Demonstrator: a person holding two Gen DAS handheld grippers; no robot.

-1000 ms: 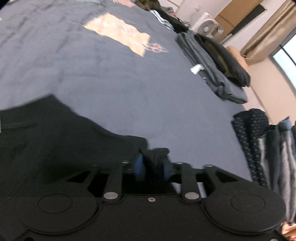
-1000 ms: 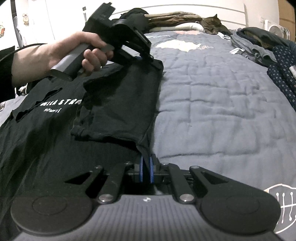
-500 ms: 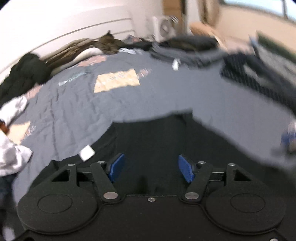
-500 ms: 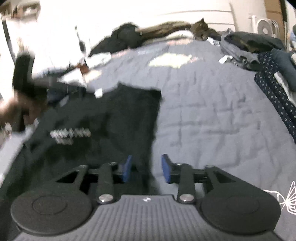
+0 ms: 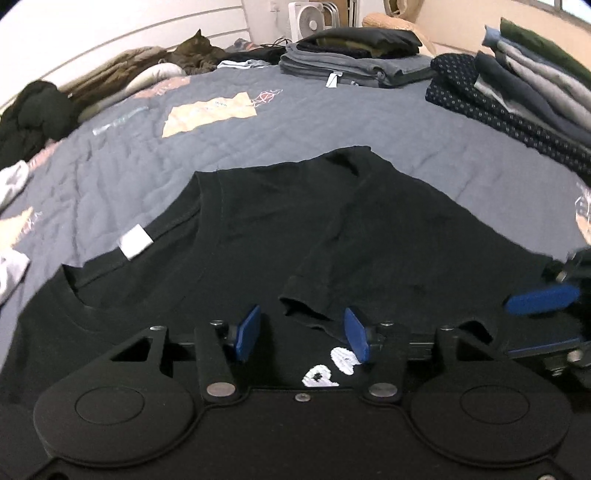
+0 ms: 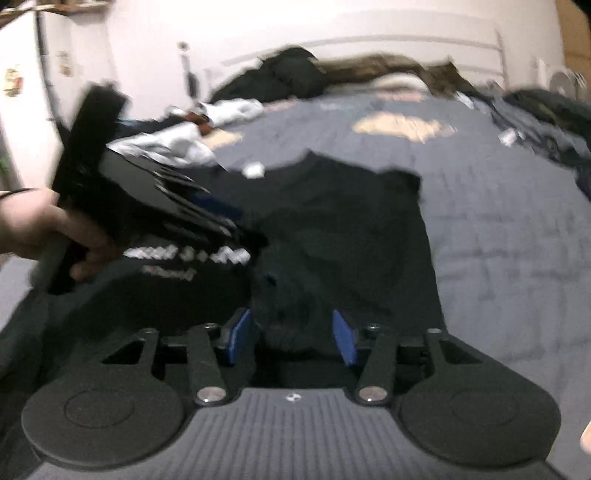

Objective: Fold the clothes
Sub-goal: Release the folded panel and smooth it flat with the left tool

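A black T-shirt [image 5: 388, 229] with white lettering lies on the blue-grey bedspread [image 5: 147, 155], its right side and sleeve [image 5: 314, 295] folded over the front. My left gripper [image 5: 302, 334] is open just above the shirt, with the sleeve cuff lying between its blue pads. My right gripper [image 6: 291, 338] is also open over the lower part of the T-shirt [image 6: 351, 229], holding nothing. In the blurred right wrist view a hand holds the left gripper [image 6: 221, 218] over the white lettering [image 6: 188, 256]. The right gripper's blue pad [image 5: 541, 300] shows at the right edge of the left wrist view.
Folded grey and dark clothes [image 5: 351, 62] are stacked at the far right of the bed, with another pile [image 5: 517, 92] nearer on the right. Loose dark and white garments [image 5: 33, 114] lie at the far left. A cat [image 5: 195, 51] rests by the headboard; a fan [image 5: 306, 18] stands behind.
Both grippers let go of the shirt's edge after carrying it across; the folded side now lies flat. Both now hover open over the shirt.
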